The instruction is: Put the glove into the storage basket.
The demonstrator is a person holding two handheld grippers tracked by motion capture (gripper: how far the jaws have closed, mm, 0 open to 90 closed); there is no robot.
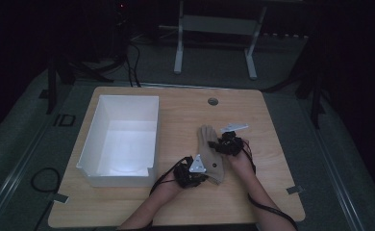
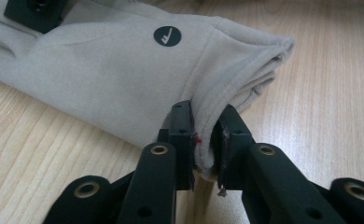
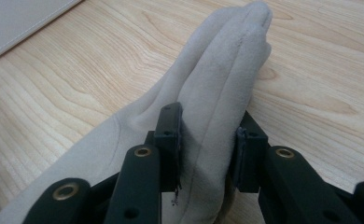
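A beige fabric glove (image 1: 209, 149) lies on the wooden table (image 1: 128, 202), just right of the white box. My left gripper (image 1: 197, 175) is at its near end; in the left gripper view the gripper (image 2: 207, 142) is shut on the glove's cuff edge (image 2: 208, 112), below a round dark logo (image 2: 167, 36). My right gripper (image 1: 224, 144) sits at the glove's right side; in the right gripper view the gripper (image 3: 207, 135) is shut on the bunched glove fingers (image 3: 217, 88), which point away across the wood.
An open white box (image 1: 120, 139) stands on the left half of the table, its corner (image 3: 17, 18) in the right gripper view. A round cable hole (image 1: 213, 101) lies near the far edge. Bare wood stretches right of the glove. Cables trail off the front edge.
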